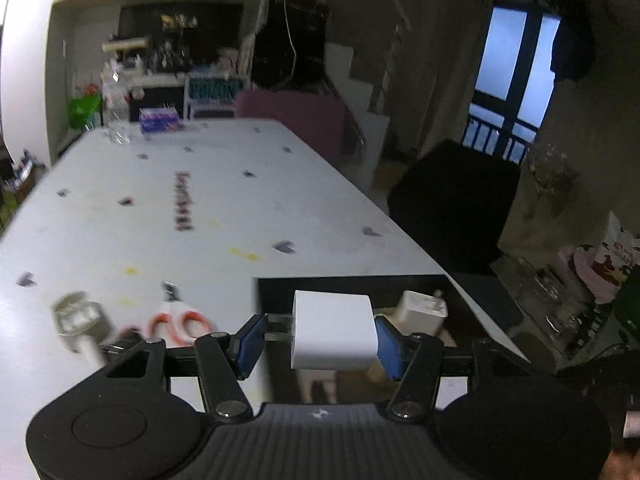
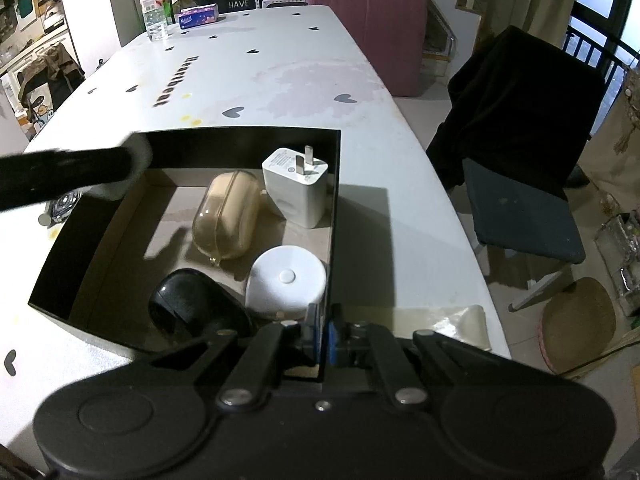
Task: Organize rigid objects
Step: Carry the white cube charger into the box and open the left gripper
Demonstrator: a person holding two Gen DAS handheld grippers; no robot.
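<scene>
My left gripper (image 1: 320, 334) clamps a white charger (image 1: 334, 330) above the black box (image 2: 60, 264). My right gripper (image 2: 322, 338) pinches the box's right wall.

Right tongs (image 2: 322, 338) pinched onto the near right wall of a black box (image 2: 334, 216). Just ahead inside: white puck (image 2: 286, 282), black mouse (image 2: 188, 304), beige case (image 2: 228, 214), white charger (image 2: 298, 186) farthest.

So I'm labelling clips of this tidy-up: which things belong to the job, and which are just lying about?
Job: white charger in the left gripper; black box, its wall pinched by the right gripper; scissors on the table.
Lying about: water bottle, tissue pack, chair.
</scene>
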